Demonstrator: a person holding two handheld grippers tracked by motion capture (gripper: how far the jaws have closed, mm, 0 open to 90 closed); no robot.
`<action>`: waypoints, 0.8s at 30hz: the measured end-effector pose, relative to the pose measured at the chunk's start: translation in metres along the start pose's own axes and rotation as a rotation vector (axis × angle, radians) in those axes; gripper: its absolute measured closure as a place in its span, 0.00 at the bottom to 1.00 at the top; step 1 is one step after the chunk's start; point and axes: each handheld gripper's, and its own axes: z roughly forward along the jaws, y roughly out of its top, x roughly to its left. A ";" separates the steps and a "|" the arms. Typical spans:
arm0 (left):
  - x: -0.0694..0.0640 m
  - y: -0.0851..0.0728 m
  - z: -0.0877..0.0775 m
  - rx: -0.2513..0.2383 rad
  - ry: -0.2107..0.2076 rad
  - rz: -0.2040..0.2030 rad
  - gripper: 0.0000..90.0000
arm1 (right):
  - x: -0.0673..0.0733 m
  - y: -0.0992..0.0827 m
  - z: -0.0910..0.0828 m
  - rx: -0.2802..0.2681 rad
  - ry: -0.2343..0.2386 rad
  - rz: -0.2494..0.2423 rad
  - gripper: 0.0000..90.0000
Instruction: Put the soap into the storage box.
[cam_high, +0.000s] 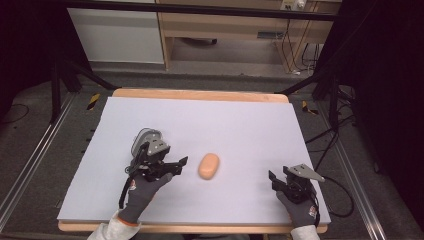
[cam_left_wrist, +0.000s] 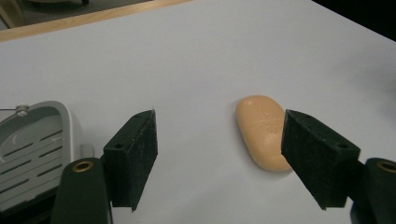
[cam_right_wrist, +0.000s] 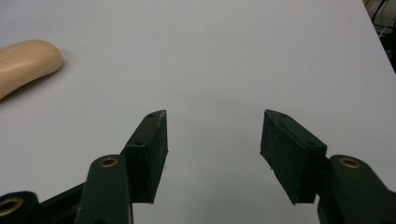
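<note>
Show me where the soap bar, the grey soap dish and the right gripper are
soap bar (cam_high: 209, 166), high view, middle of its top
grey soap dish (cam_left_wrist: 32, 144), left gripper view, slotted inside
right gripper (cam_right_wrist: 214, 144), right gripper view, midway between its open fingertips

Left gripper low in frame, jaws spread wide over white table, nothing between them. Tan oval soap bar at 3 o'clock, partly behind one jaw. Grey slotted dish at 9 o'clock. Wooden edge at 11 o'clock.
</note>
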 end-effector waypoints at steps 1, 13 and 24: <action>-0.001 0.001 0.001 0.001 -0.002 0.000 0.29 | 0.000 0.000 0.000 0.000 0.001 0.000 0.46; -0.015 0.004 0.021 0.027 -0.014 0.020 0.28 | 0.001 0.001 0.000 0.003 0.011 0.007 0.45; -0.026 0.004 0.039 0.052 -0.017 0.038 0.28 | 0.001 0.000 0.002 0.002 0.013 0.001 0.43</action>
